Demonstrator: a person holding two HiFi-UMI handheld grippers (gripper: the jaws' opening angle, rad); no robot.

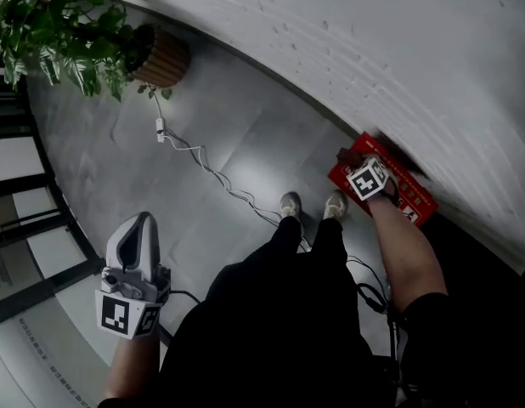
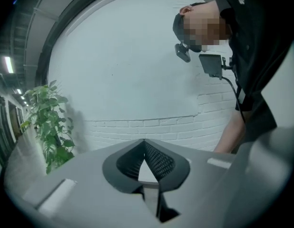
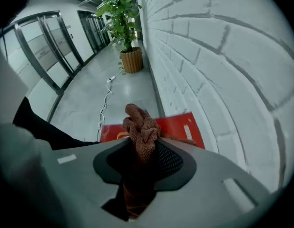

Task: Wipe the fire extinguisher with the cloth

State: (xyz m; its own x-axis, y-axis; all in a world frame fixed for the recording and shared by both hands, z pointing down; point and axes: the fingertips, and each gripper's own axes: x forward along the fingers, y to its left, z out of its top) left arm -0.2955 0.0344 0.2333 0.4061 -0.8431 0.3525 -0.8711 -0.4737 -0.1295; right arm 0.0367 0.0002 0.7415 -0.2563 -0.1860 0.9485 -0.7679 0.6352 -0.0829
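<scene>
A flat red case (image 1: 413, 201) lies on the floor against the white brick wall; no extinguisher cylinder shows in any view. My right gripper (image 1: 358, 161) points steeply down over the case's near end, shut on a bunched reddish-brown cloth (image 3: 141, 129). In the right gripper view the cloth sticks out past the fingertips, with the red case (image 3: 180, 126) just behind it. My left gripper (image 1: 144, 220) hangs at the lower left, far from the case. Its jaws (image 2: 144, 144) meet at the tips with nothing between them, facing the wall.
A potted plant (image 1: 84, 28) in a ribbed pot (image 1: 163, 58) stands by the wall at the upper left. A white cable (image 1: 213, 174) runs across the grey floor toward the person's shoes (image 1: 290, 204). Glass doors (image 1: 16, 194) line the left side.
</scene>
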